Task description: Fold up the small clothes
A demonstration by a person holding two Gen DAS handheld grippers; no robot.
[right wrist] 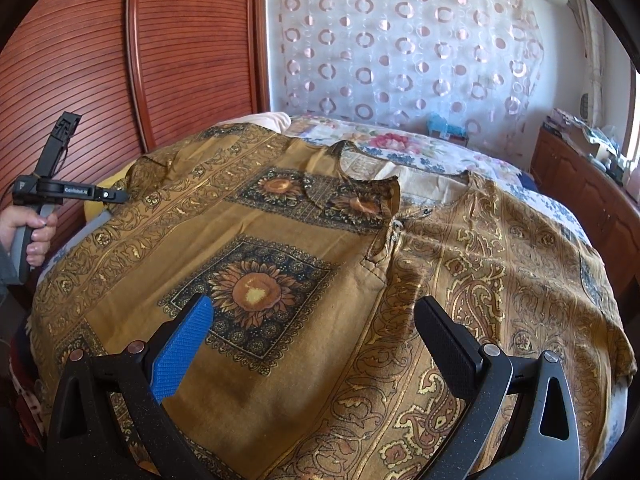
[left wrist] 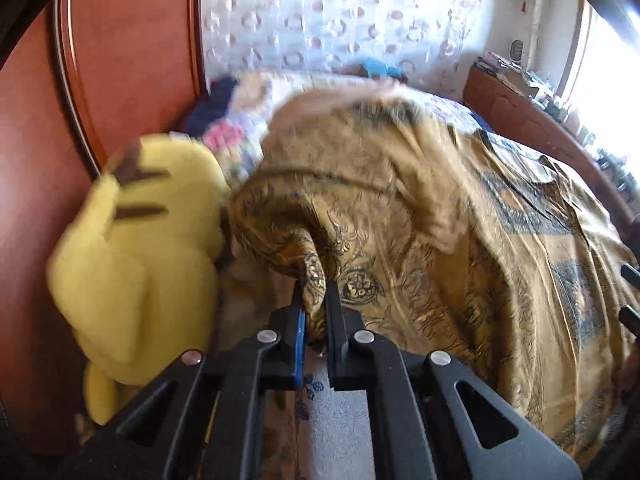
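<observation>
- Left gripper [left wrist: 316, 292]: jaws closed on a pinched fold of the mustard-gold printed garment [left wrist: 400, 200]; cloth drawn up into a peak between the fingers; no earlier picture for comparison.
- Right gripper [right wrist: 316, 320]: jaws wide open, hovering above the garment [right wrist: 280, 240], nothing between the blue pad [right wrist: 184, 344] and the black pad [right wrist: 444, 340].
- Garment: spread over the bed [right wrist: 400, 148], sunflower panels and paisley borders facing up, neckline toward the far side.
- Left side of right wrist view: hand [right wrist: 36, 232] gripping the handle of the left gripper [right wrist: 120, 195] at the garment's left edge.
- Yellow plush toy [left wrist: 136, 264]: just beside the lifted fold, against the red-brown wooden wardrobe [left wrist: 120, 60].
- Background: sheer curtain with ring pattern [right wrist: 400, 52]; floral bedsheet [right wrist: 400, 144] showing beyond the neckline.
</observation>
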